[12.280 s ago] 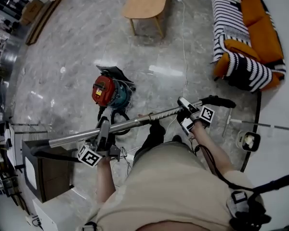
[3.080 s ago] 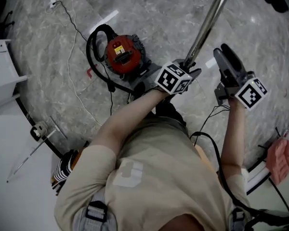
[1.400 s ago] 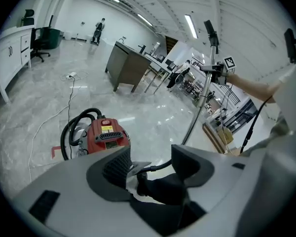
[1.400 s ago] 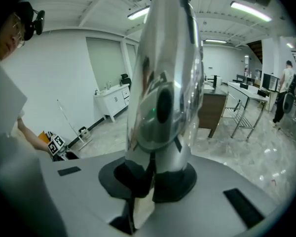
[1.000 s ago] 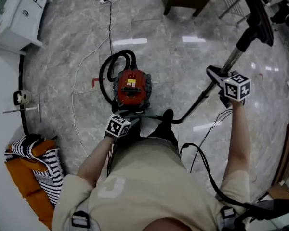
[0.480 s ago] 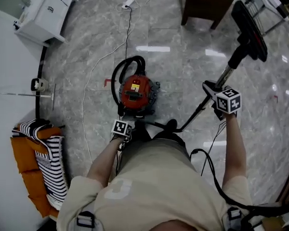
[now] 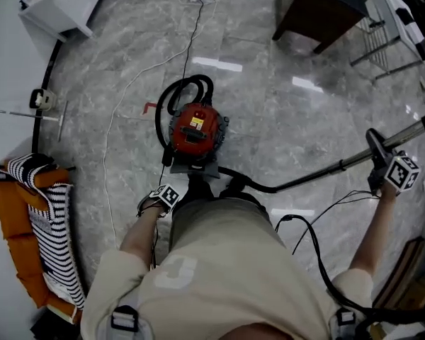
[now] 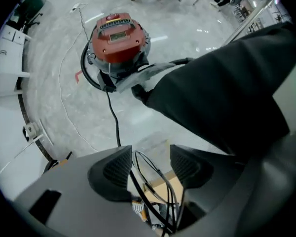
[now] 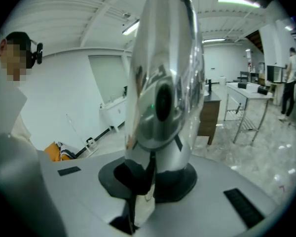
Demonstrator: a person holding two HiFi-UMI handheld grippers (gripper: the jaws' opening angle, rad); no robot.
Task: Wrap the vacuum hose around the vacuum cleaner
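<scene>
Swinging the wand outward while the free tool is dropping toward the vacuum cleaner.

The right tool [image 9: 148, 181] is clamping the metal wand [image 9: 163, 73] and, against half a second earlier, is carrying it farther out and lower. The left tool [image 8: 150, 164] is now hanging beside the person's leg [image 8: 222, 88]. Its jaws have just been closing slightly but are standing apart, with only thin wires [image 8: 155, 181] in the gap. The red vacuum cleaner [image 7: 193, 129] is sitting ahead of the left tool, apart from it. The hose [image 7: 269, 187] is trailing between the two tools, so wrapping is judged unfinished. Only the head view is showing the hose loop beyond the cleaner. Only the tool views are showing the jaws.
</scene>
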